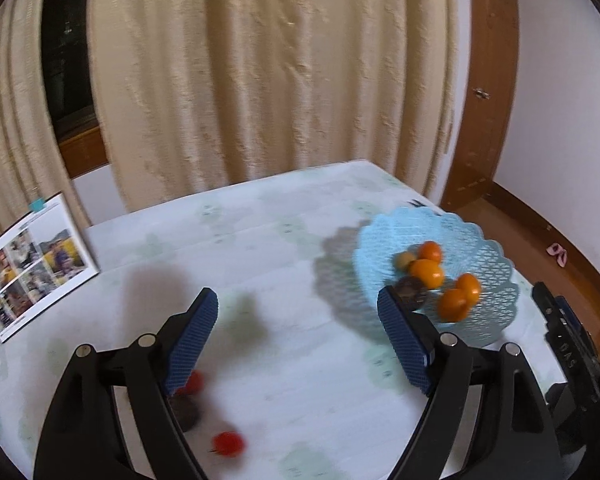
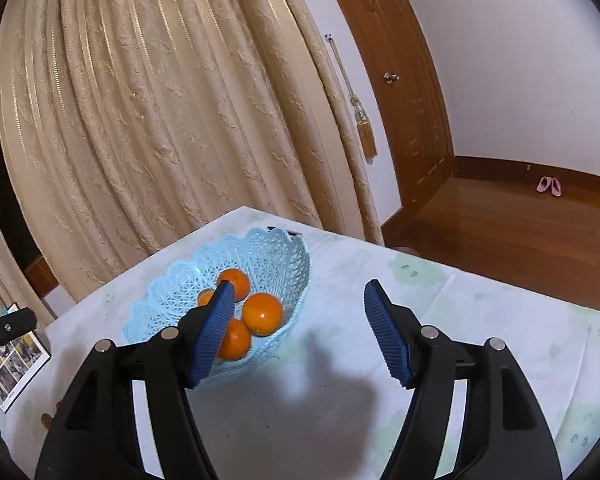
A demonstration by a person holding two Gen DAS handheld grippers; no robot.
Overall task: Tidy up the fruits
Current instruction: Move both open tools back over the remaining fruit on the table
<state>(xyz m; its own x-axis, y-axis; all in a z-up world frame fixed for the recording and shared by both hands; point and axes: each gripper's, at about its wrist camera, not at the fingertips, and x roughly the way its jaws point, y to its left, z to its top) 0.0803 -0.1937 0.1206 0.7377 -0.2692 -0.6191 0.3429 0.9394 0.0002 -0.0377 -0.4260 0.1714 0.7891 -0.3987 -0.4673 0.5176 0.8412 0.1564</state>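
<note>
A light blue lattice basket (image 1: 464,236) stands on the table's right side and holds several oranges (image 1: 427,273), a dark fruit (image 1: 410,294) and a small yellowish one (image 1: 405,260). My left gripper (image 1: 296,298) hangs open above the cloth, left of the basket, with nothing between its fingers. Under its left finger lie two red fruits (image 1: 228,443) and a dark fruit (image 1: 186,410), partly hidden. In the right wrist view my right gripper (image 2: 299,286) is open and empty just right of the basket (image 2: 268,252); its left finger overlaps the oranges (image 2: 262,314).
A photo booklet (image 1: 32,268) lies at the table's left edge. Cream curtains (image 1: 260,80) hang behind the table. To the right are a wooden door (image 2: 404,100), wooden floor and pink slippers (image 2: 549,185). The right gripper's body (image 1: 568,332) shows at the left view's right edge.
</note>
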